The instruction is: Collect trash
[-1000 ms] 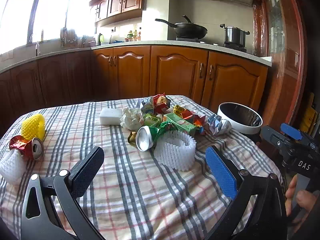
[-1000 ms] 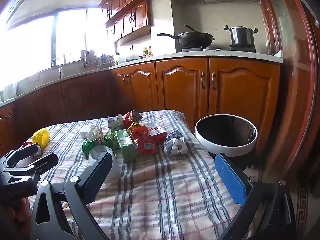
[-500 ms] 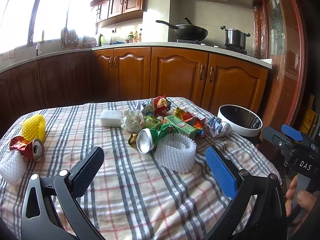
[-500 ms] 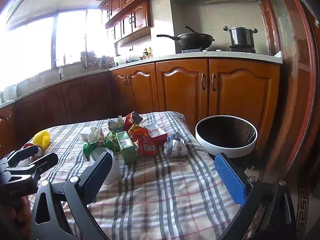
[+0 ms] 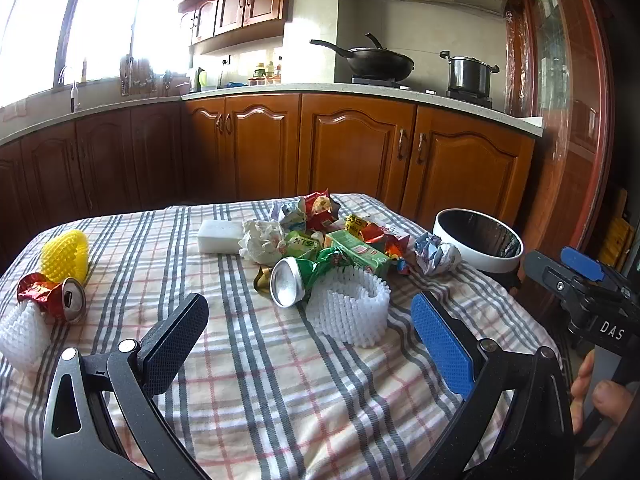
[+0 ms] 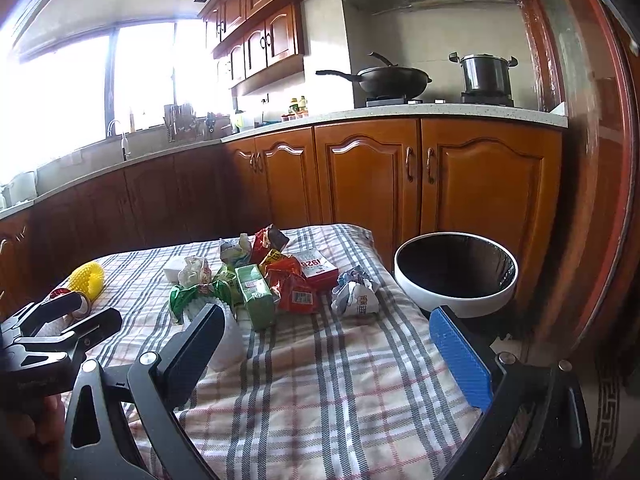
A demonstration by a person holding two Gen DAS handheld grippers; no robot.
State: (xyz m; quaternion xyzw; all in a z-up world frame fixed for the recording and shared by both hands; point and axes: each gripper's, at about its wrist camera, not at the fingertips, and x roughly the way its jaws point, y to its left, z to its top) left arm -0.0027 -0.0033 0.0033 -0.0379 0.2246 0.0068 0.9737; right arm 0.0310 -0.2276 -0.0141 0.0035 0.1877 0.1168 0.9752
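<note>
Trash lies heaped mid-table on the plaid cloth: a crushed green can [image 5: 294, 280], a white foam net sleeve [image 5: 352, 308], a green carton [image 5: 358, 254] [image 6: 256, 294], red wrappers [image 6: 294, 284], crumpled paper [image 5: 434, 254] [image 6: 356, 294]. At the far left lie a red can [image 5: 56, 294] and a yellow net [image 5: 66, 254]. A round white bin [image 5: 478, 244] [image 6: 456, 280] stands off the table's right edge. My left gripper [image 5: 308, 340] hangs open, empty, short of the foam sleeve. My right gripper [image 6: 328, 344] is open and empty over bare cloth, its fingers [image 5: 580, 270] also visible at right.
A white block [image 5: 218, 236] lies behind the pile. Another white foam net [image 5: 18, 334] sits at the table's left edge. Wooden cabinets [image 5: 352, 148] and a counter with a wok [image 5: 376, 62] and pot [image 5: 468, 72] run behind. A hand [image 5: 596, 392] holds the right gripper.
Both views have drifted slightly; the pile sits a touch lower and nearer in the frames. Both grippers stay open and nothing on the table has moved.
</note>
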